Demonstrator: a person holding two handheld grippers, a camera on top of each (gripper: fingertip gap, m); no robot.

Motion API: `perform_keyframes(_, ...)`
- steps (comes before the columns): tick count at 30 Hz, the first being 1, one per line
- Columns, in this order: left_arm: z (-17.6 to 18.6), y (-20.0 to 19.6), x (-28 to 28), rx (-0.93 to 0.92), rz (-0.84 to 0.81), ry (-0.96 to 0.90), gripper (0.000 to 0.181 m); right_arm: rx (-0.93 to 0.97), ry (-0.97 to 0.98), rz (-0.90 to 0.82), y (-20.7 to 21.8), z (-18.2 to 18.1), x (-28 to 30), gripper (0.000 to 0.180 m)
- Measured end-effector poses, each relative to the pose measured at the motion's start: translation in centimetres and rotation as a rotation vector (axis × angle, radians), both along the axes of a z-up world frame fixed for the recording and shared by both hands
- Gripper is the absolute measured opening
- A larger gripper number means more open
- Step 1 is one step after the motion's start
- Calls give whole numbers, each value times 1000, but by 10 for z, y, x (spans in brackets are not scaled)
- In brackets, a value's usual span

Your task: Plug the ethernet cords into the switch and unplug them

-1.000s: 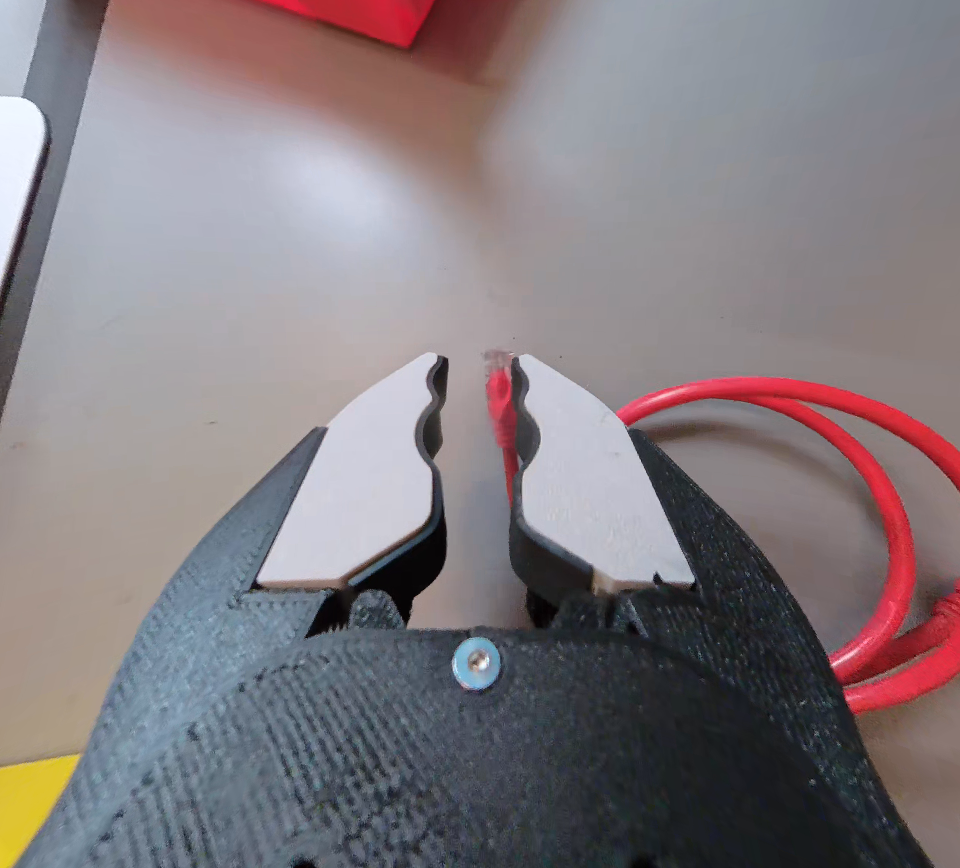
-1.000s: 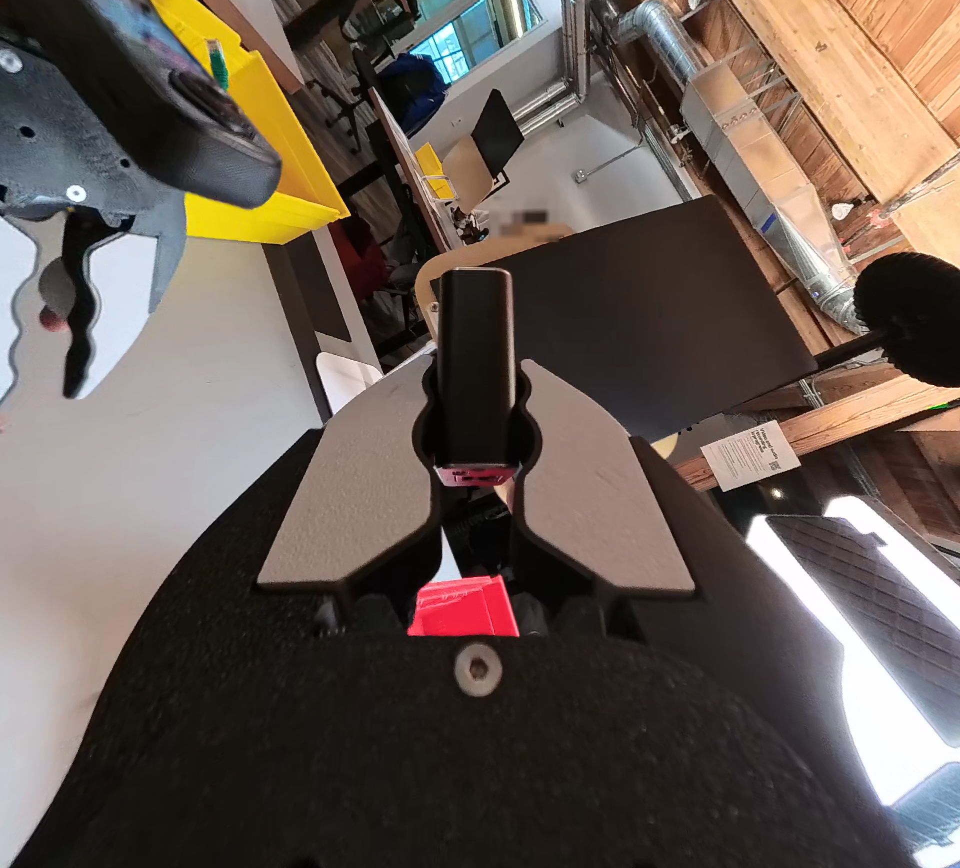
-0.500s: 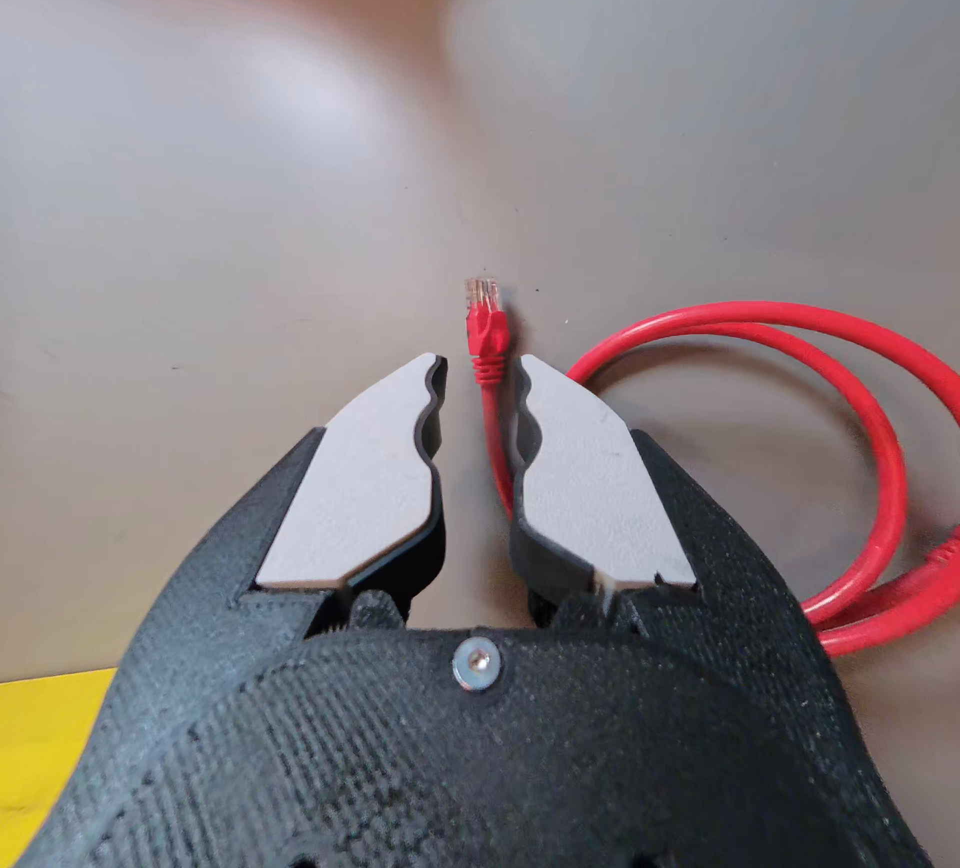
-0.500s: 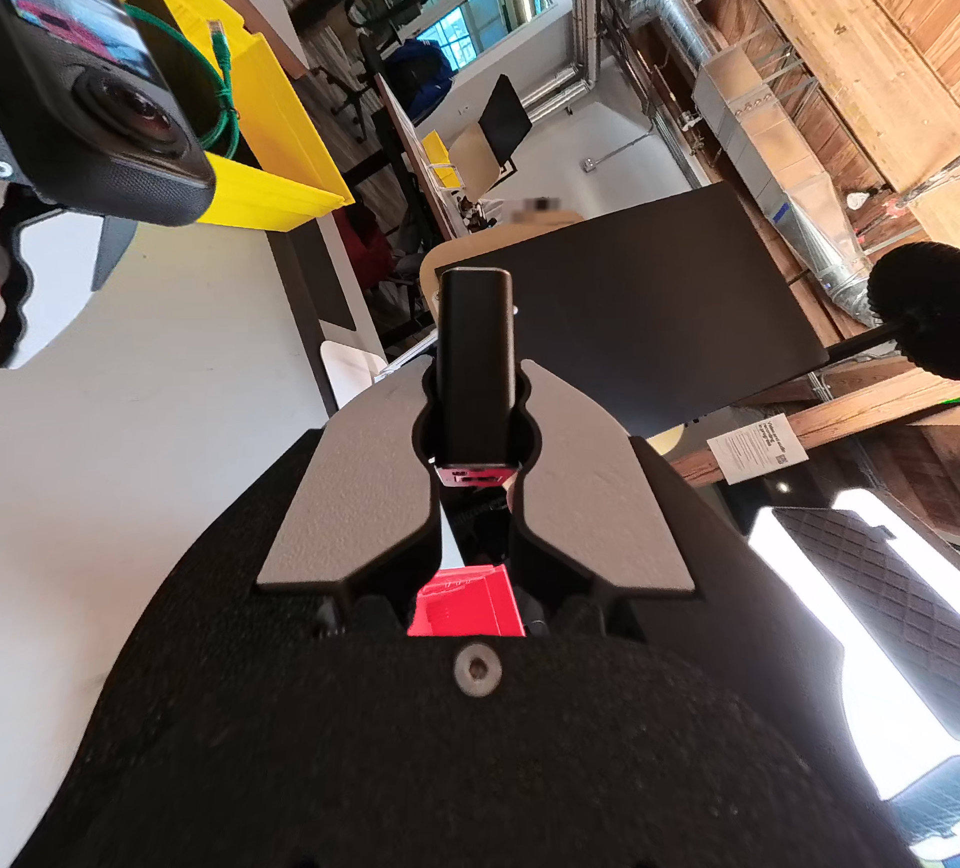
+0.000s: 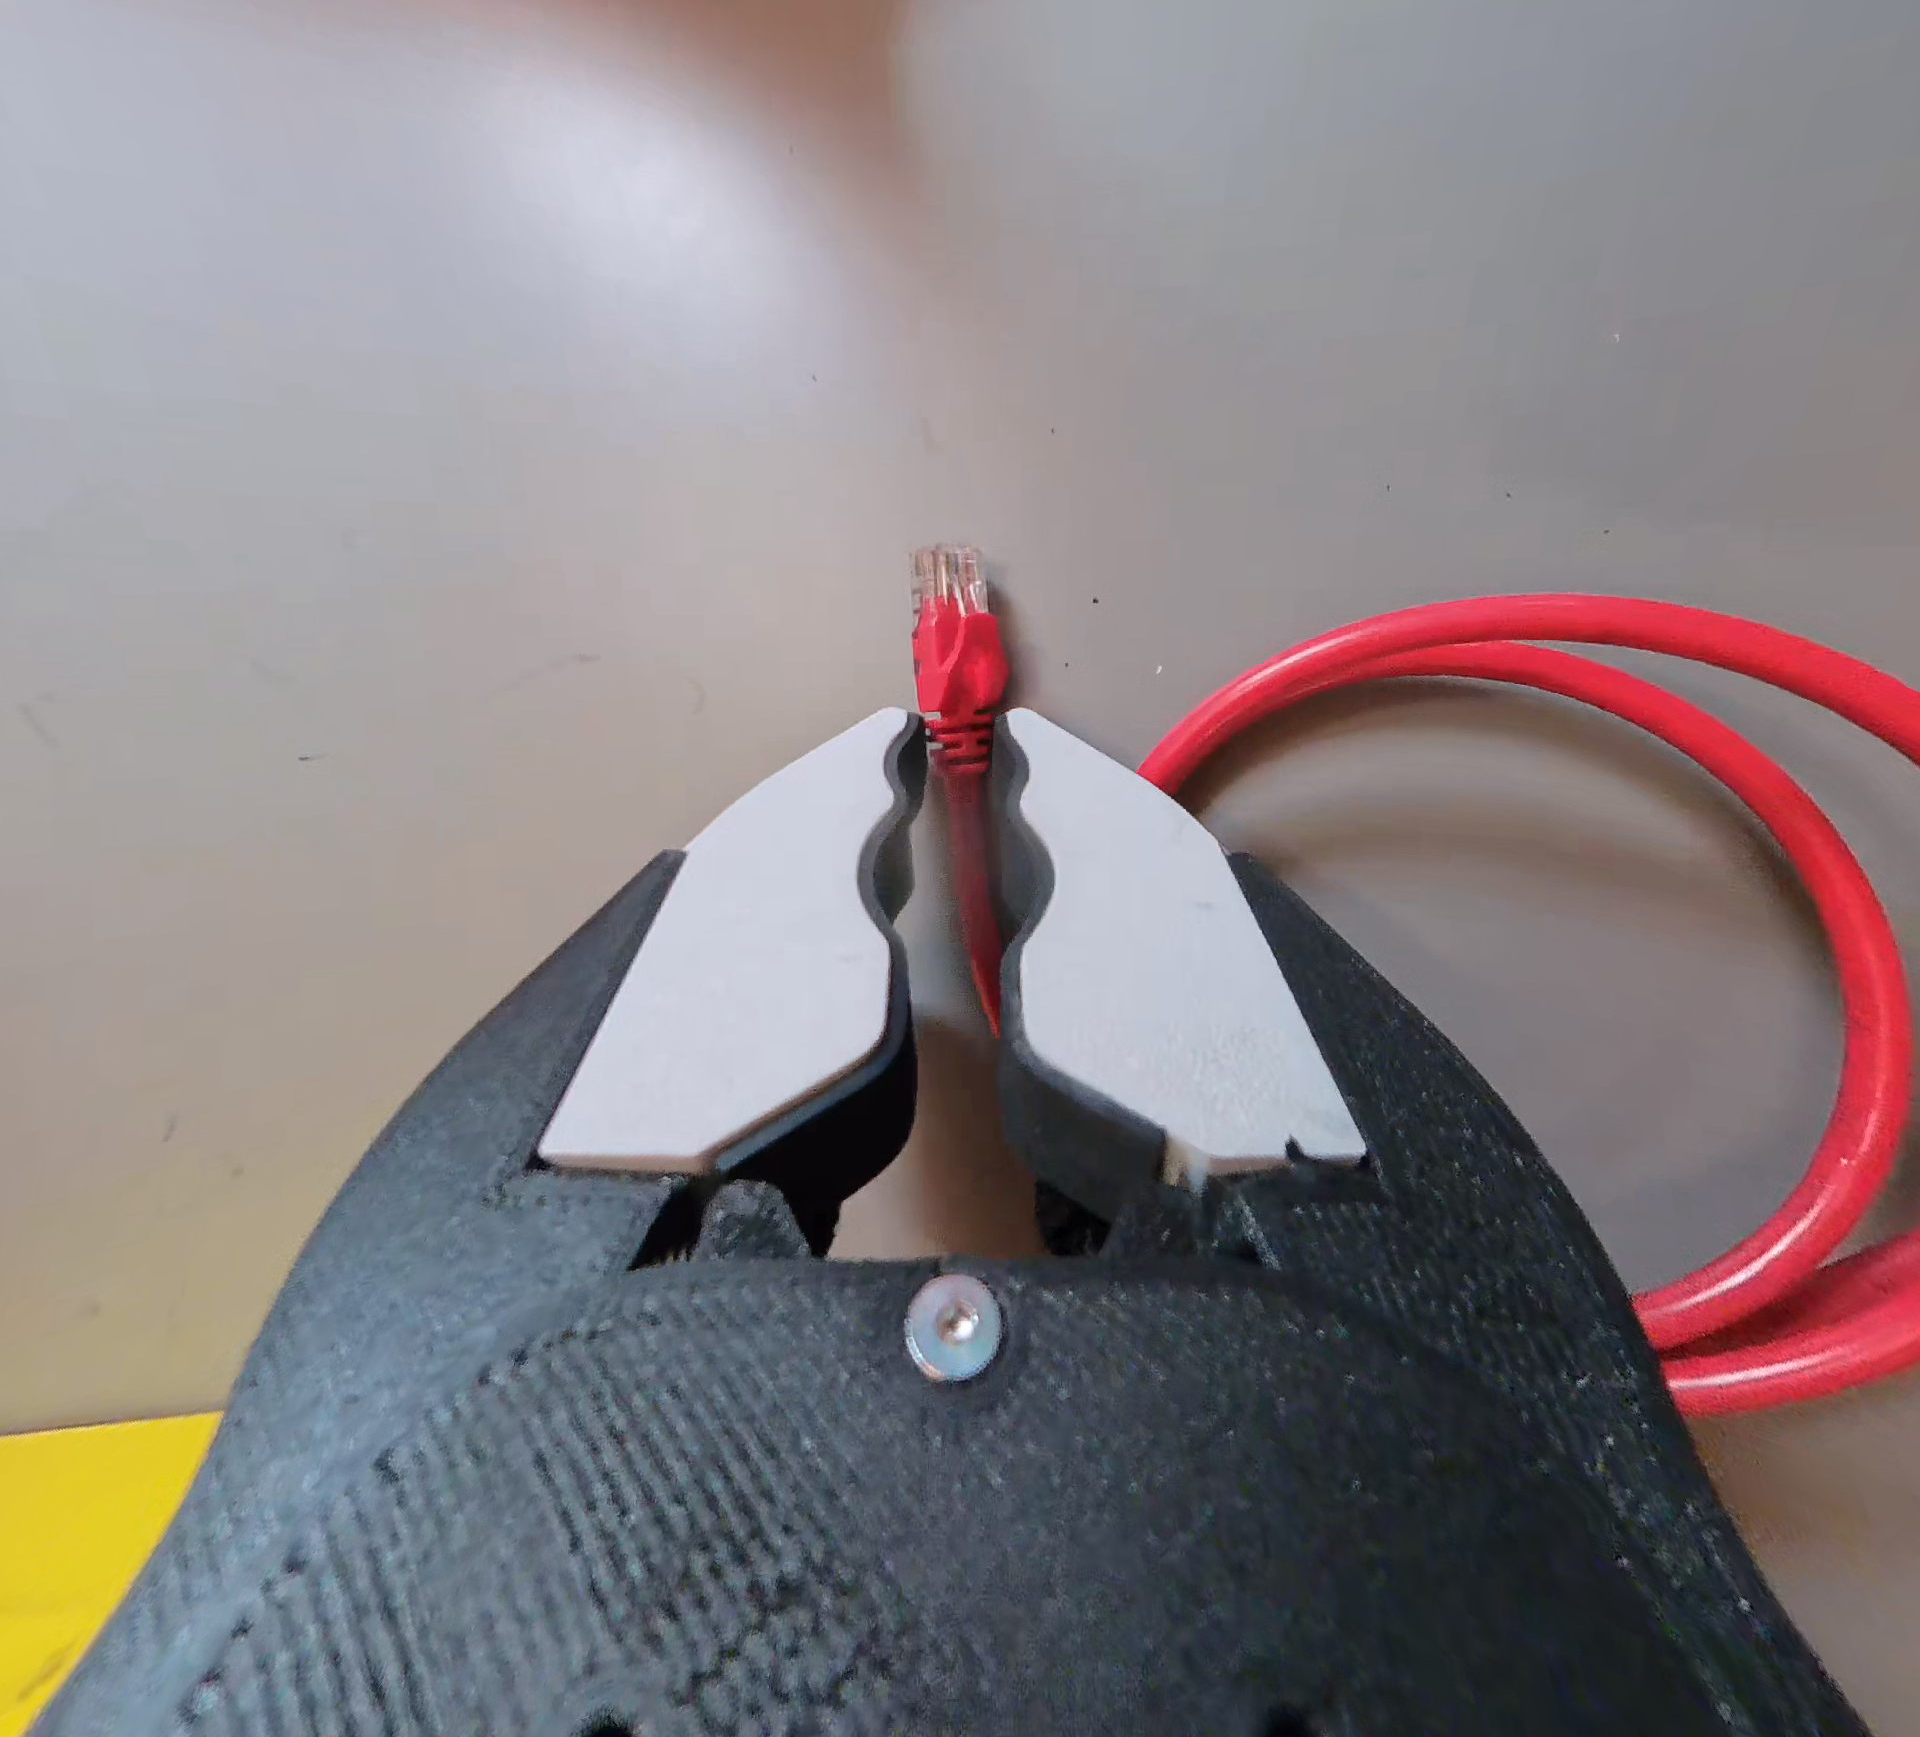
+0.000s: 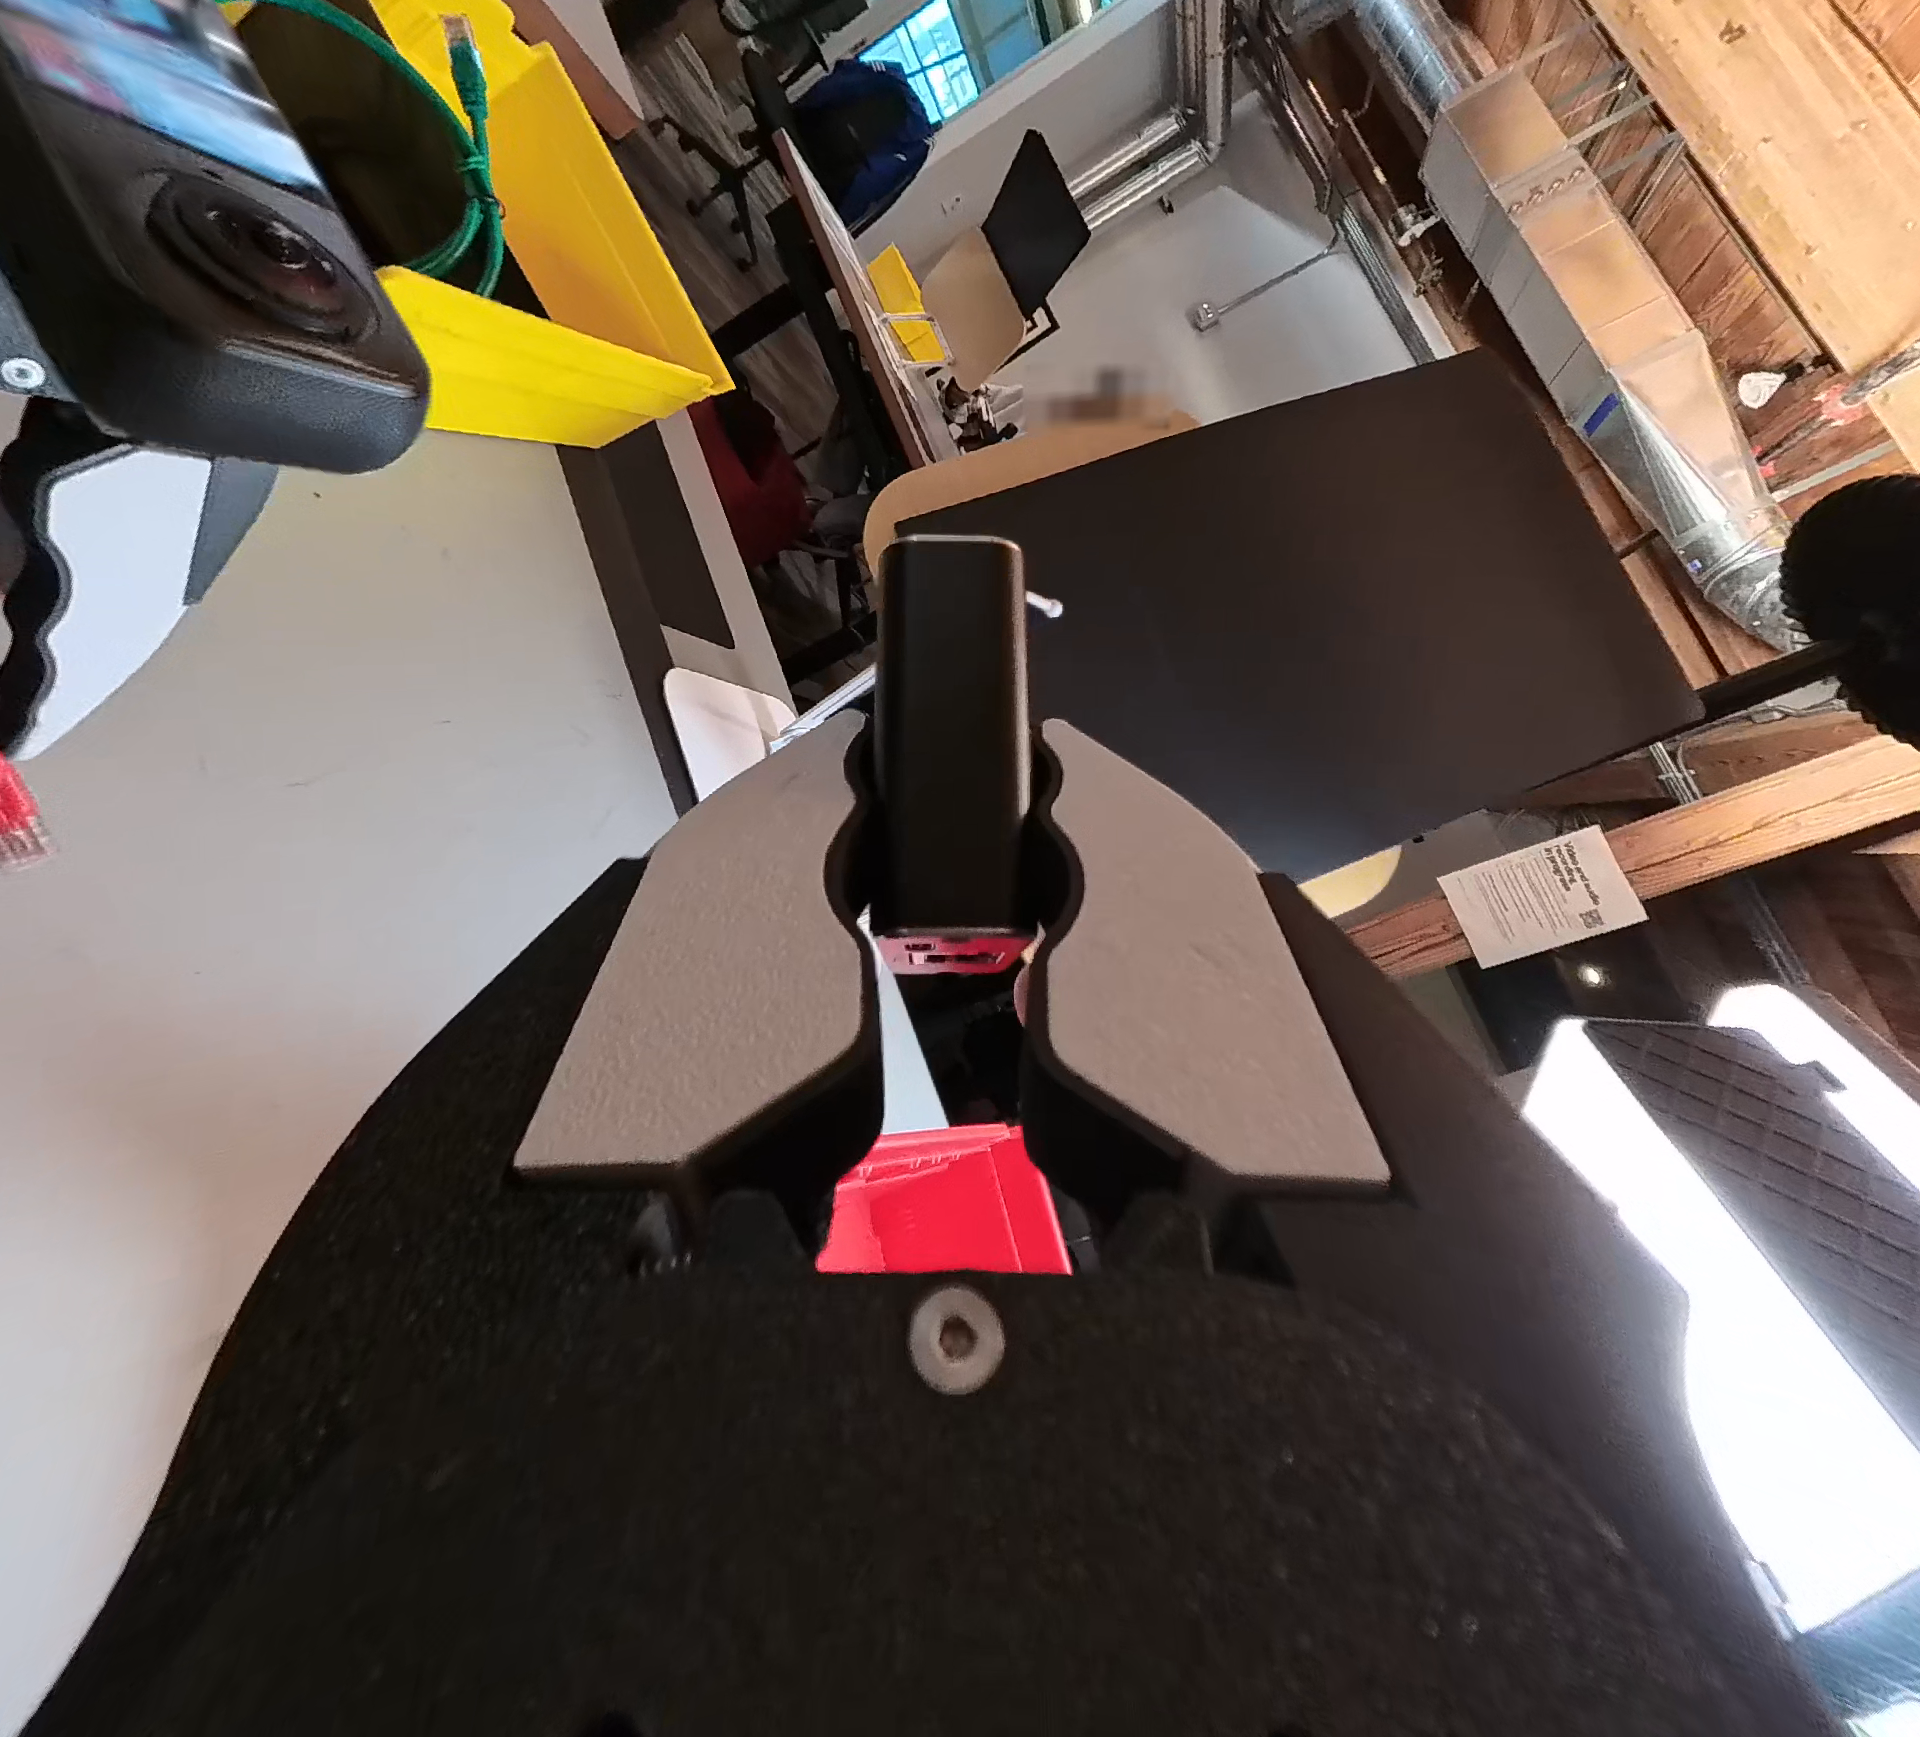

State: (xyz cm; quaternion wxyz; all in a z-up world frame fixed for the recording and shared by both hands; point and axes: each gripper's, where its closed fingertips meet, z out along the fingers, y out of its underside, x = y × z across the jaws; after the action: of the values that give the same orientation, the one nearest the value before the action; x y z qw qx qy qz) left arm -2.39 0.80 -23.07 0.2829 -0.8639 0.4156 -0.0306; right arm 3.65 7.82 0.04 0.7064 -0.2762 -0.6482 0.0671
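Observation:
My left gripper (image 5: 963,731) is shut on the red ethernet cord just behind its plug (image 5: 951,638). The clear plug tip sticks out past the fingertips, low over the grey table (image 5: 416,544). The rest of the red cord (image 5: 1766,856) lies coiled on the table to the right. My right gripper (image 6: 953,737) is shut on the black switch (image 6: 951,648) and holds it up in the air, its far end sticking out past the fingertips. The left gripper with its camera (image 6: 208,233) and the red plug (image 6: 16,814) show at the left edge of the right wrist view.
A yellow bin (image 6: 582,274) stands at the table's far side with a green ethernet cord (image 6: 473,129) in it; its corner also shows in the left wrist view (image 5: 94,1531). A red bin (image 6: 940,1209) shows between the right fingers. A black panel (image 6: 1351,648) stands behind the switch. There is about 25 centimeters between the tips of the two grippers.
My left fingers have closed onto the red cord, and the plug now sticks out ahead of the tips. In the right wrist view the left gripper has moved lower and nearer. The switch stays gripped.

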Motion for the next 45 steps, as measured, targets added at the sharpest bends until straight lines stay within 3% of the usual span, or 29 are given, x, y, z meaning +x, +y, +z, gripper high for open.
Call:
perform_keyframes(4, 4, 5, -4, 8, 30, -67, 12, 9, -20, 4, 0, -7, -2, 26)
perform_keyframes(11, 65, -6, -3, -70, 33, -565, 12, 26, -78, 147, -19, -21, -7, 26)
perform_keyframes(16, 91, -20, -5, -126, -1, -699, 12, 74, -172, 194, -31, -48, -19, 26)
perform_keyframes(25, 73, -38, 9, -270, -65, -633, 12, 157, -334, 295, -64, -115, -43, 26)
perform_keyframes(34, 47, -49, 19, -415, -113, -574, 12, 242, -408, 349, -81, -161, -21, 26)
perform_keyframes(45, 27, -67, 21, -517, -209, -517, 12, 296, -462, 408, -106, -181, -21, 26)
